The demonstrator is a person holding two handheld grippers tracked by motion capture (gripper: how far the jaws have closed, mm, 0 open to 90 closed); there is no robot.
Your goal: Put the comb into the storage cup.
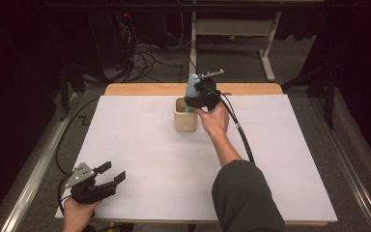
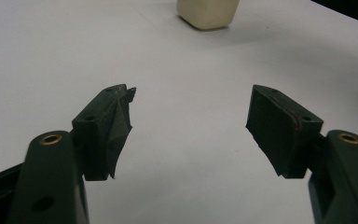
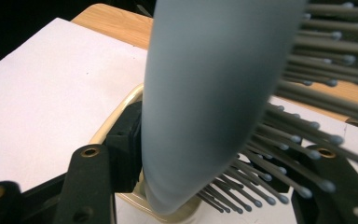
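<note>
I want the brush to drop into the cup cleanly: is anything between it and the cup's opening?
Nothing visible. The right gripper holds the brush right over the cup, its lower end at the rim. The left gripper is far off, open.

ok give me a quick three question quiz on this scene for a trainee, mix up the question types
1. True or false: the left gripper is holding the hairbrush.
2. Multiple choice: where is the hairbrush's lower end?
A. flat on the white sheet
B. at the mouth of the cream cup
C. on the floor
3. Fill in: the left gripper sits near the table's ____ left corner, its jaws apart with nothing between them.

Key
1. False. The right gripper is shut on the hairbrush, one jaw on its smooth back and the other among the bristles.
2. B
3. Near, on the person's side of the white sheet.
</note>
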